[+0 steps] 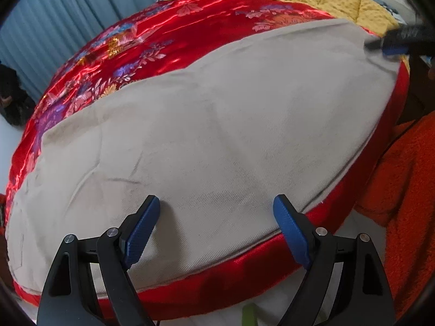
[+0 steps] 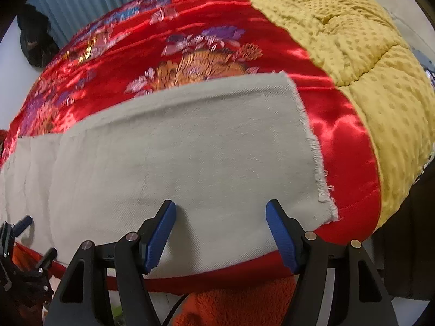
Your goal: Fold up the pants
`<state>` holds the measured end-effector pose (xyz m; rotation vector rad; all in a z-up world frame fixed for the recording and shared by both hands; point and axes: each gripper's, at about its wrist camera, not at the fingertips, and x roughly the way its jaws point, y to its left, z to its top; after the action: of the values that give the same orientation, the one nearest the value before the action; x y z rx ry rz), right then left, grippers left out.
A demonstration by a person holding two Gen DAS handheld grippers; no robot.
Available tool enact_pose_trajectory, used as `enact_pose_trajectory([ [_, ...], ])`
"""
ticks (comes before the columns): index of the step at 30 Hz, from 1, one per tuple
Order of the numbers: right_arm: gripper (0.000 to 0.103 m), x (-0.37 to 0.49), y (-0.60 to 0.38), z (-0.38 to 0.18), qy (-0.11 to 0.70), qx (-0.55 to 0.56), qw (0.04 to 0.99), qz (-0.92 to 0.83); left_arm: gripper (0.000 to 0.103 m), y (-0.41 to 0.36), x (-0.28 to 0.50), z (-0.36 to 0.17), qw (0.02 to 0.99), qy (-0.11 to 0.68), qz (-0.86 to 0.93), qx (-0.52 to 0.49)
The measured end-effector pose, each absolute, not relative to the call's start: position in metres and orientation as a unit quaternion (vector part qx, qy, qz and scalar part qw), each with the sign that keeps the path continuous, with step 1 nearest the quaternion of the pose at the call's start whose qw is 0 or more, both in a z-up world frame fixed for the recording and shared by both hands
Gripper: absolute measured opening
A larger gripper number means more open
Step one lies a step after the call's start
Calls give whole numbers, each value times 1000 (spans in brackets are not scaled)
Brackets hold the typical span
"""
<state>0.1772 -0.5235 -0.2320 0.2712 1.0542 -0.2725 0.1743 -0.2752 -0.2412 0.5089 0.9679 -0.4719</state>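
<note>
Left tool (image 1: pixel 216 212): spread wide, nothing between the pads; tips hang just over the near edge of the pants, whether touching I cannot tell.
Right tool (image 2: pixel 220 218): spread, nothing pinched; tips over the near edge, close to the frayed hem.
Pants (image 2: pixel 174 146): pale beige twill, lying flat and lengthwise on the bed, directly ahead of both tools; hem (image 2: pixel 315 146) to the right of the right tool.
Handling (judged): light, limp, a little stiff for cloth; should crease well but sag if lifted by one point. Satin below looks slick, so the cloth may slide.
Hold (judged): pinch the near edge at both ends, right near the hem corner.
Beyond: red flowered quilt (image 1: pixel 141 54) under the pants, yellow dotted blanket (image 2: pixel 353 40) farther off.
</note>
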Motion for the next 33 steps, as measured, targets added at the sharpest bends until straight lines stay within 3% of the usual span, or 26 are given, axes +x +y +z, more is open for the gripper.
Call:
enact_pose_trajectory([
  [5, 68, 107, -557, -185, 304, 238, 910, -150, 87, -276, 172, -244, 830, 446, -223, 249],
  [8, 69, 61, -596, -186, 231, 350, 889, -186, 88, -275, 172, -245, 831, 444, -225, 249],
  [16, 69, 54, -622, -245, 287, 539, 783, -118, 89, -275, 172, -244, 830, 447, -224, 246],
  [23, 68, 96, -631, -268, 359, 530, 762, -98, 89, -275, 173, -243, 829, 450, -222, 245],
  [26, 57, 110, -637, -272, 360, 529, 764, -84, 89, -276, 173, -243, 830, 450, -221, 245],
  [28, 56, 116, -638, -271, 366, 519, 768, -84, 89, -276, 173, -244, 830, 449, -220, 245],
  [29, 49, 121, -638, -272, 372, 512, 769, -84, 89, -276, 173, -244, 831, 449, -219, 246],
  [31, 25, 130, -635, -274, 394, 490, 773, -78, 92, -276, 173, -246, 832, 447, -217, 249],
  [32, 6, 130, -632, -273, 401, 478, 777, -79, 93, -276, 174, -246, 832, 445, -217, 249],
  [33, 6, 133, -630, -269, 404, 465, 783, -82, 93, -275, 175, -246, 832, 446, -218, 248],
])
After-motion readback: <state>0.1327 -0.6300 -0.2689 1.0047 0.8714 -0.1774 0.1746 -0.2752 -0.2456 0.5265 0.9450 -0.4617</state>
